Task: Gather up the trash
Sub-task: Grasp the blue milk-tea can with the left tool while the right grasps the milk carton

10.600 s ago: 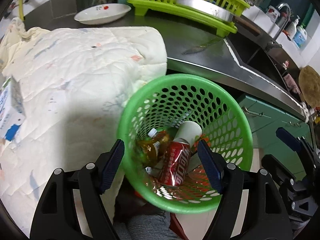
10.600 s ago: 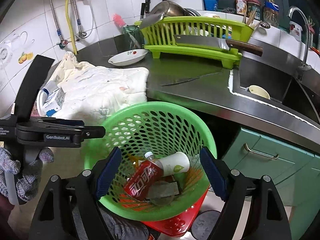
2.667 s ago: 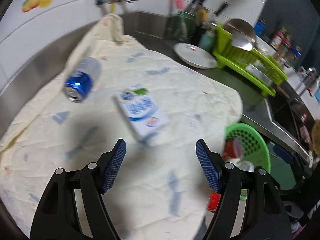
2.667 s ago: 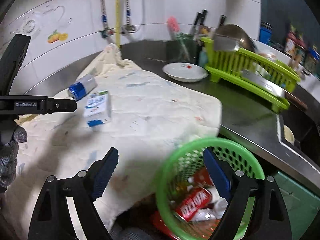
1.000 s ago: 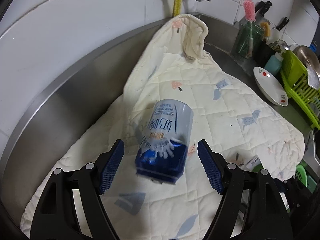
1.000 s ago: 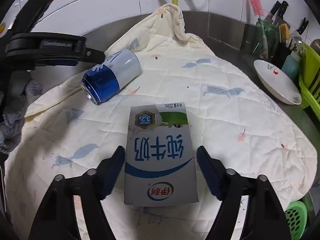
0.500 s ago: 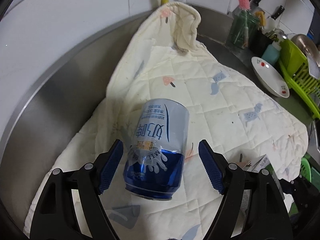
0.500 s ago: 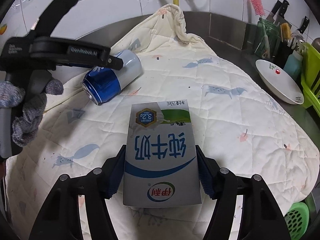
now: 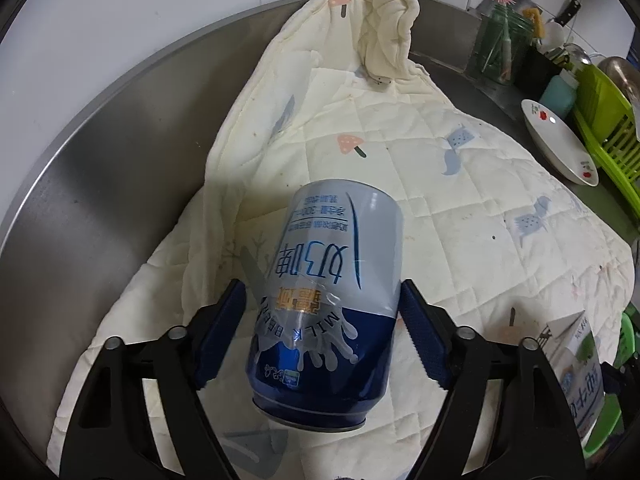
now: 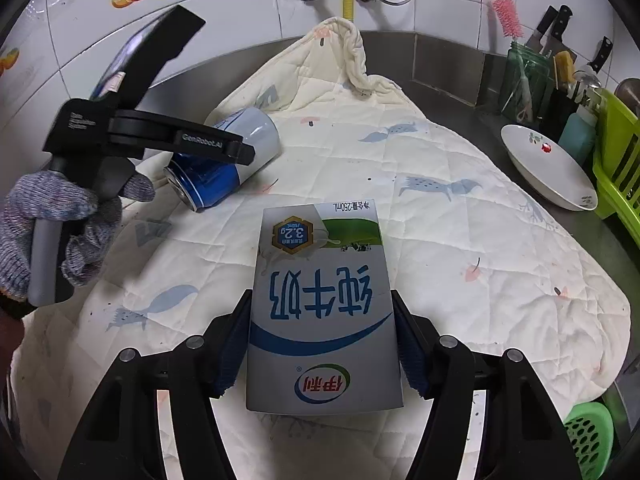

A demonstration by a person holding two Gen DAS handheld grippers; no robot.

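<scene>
Left wrist view: the left tongs (image 9: pixel 322 338) grip the blue-and-white can (image 9: pixel 330 300), both blue pads pressed against its sides. The can lies on its side between the fingers, its dark blue end nearest the camera and its pale end pointing away. Under it spreads the cream quilted cloth (image 9: pixel 460 208), bunched up into a fold far ahead of the tongs. Off to the right of the tongs, low at the edge, the milk carton (image 9: pixel 576 364) shows. Further right and ahead sit a white dish (image 9: pixel 560 140) and the green dish rack (image 9: pixel 608 120).

Right wrist view: the right tongs (image 10: pixel 322 354) are closed on the milk carton (image 10: pixel 322 312), pads flat against its two long edges, printed face up. The carton lies on the cloth (image 10: pixel 460 240). Ahead and to the left, a gloved hand (image 10: pixel 60 224) holds the left tongs (image 10: pixel 240 152) around the can (image 10: pixel 228 160). Down at the right, just past the cloth's edge, peeks the green basket (image 10: pixel 588 436). The white dish (image 10: pixel 548 168) rests far ahead to the right.
</scene>
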